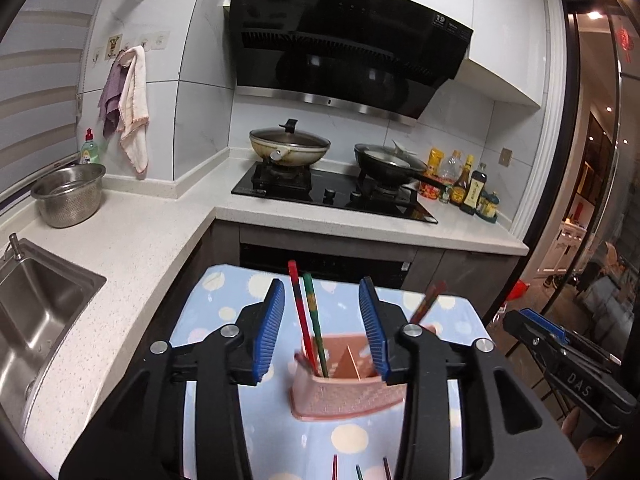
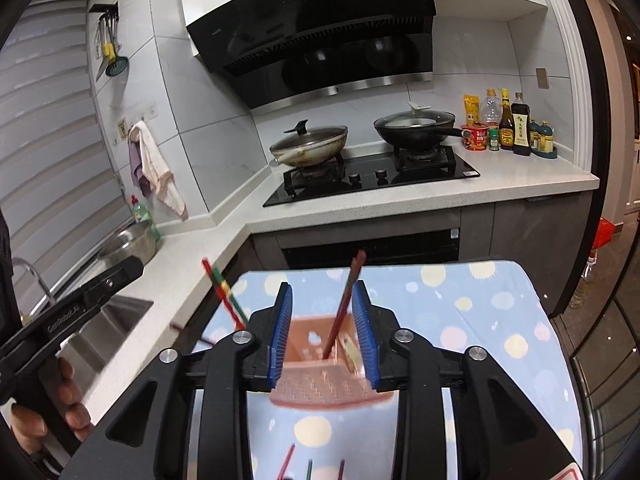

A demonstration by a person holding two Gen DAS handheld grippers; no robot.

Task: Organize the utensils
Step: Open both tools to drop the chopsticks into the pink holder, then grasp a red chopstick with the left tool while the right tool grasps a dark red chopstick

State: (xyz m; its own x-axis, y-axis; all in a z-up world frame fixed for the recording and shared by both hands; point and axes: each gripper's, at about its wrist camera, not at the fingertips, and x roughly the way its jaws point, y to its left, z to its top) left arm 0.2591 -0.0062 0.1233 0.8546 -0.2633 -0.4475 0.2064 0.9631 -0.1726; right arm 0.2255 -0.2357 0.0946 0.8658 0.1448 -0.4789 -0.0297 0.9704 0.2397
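A pink utensil holder (image 1: 344,394) stands on a blue dotted cloth (image 1: 224,316). Two chopsticks (image 1: 308,320), one red and one green, stand in its left compartment between my left gripper's (image 1: 322,332) open blue pads, touching neither. A dark red chopstick (image 1: 428,304) leans out of the right compartment. In the right wrist view my right gripper (image 2: 325,334) is open over the holder (image 2: 320,384), and the dark red chopstick (image 2: 344,308) stands between its pads, apart from both. Loose chopstick ends (image 2: 288,460) lie on the cloth near the bottom edge.
Behind the cloth-covered table is an L-shaped white counter (image 1: 132,240) with a steel sink (image 1: 36,304), a metal colander (image 1: 70,194), a gas hob with two lidded pans (image 1: 290,146), and sauce bottles (image 1: 468,184). A doorway opens at the right.
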